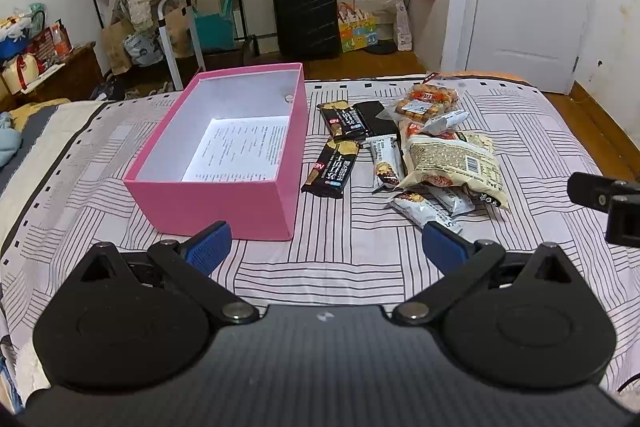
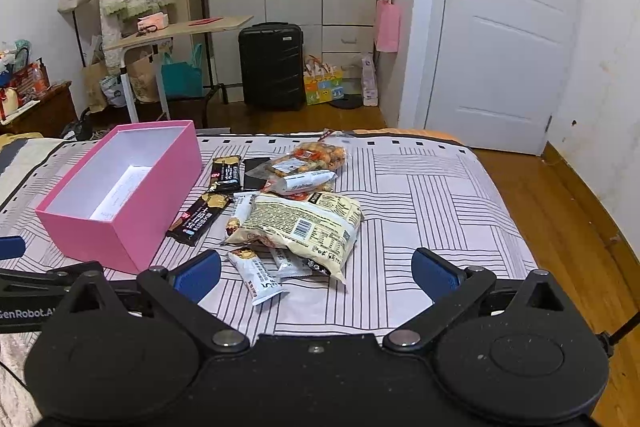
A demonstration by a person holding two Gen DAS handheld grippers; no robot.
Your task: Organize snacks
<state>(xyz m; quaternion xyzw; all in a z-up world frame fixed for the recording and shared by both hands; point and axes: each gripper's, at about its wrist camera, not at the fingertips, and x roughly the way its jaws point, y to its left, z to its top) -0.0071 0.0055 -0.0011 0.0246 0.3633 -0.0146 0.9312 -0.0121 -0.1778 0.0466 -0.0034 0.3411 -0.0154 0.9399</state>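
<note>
Both the left gripper (image 1: 326, 241) and right gripper (image 2: 316, 273) are hovering spread wide, holding nothing, near the pink box (image 1: 224, 203) and the snacks (image 2: 298, 223) lying right of it.

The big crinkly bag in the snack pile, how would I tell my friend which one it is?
Find the pink box on the striped bed sheet; the snack pile lies just right of it. In the middle of that pile is the big cream bag, lying on top of some small bars. It is the largest packet there, pale yellow with a barcode facing up.
</note>
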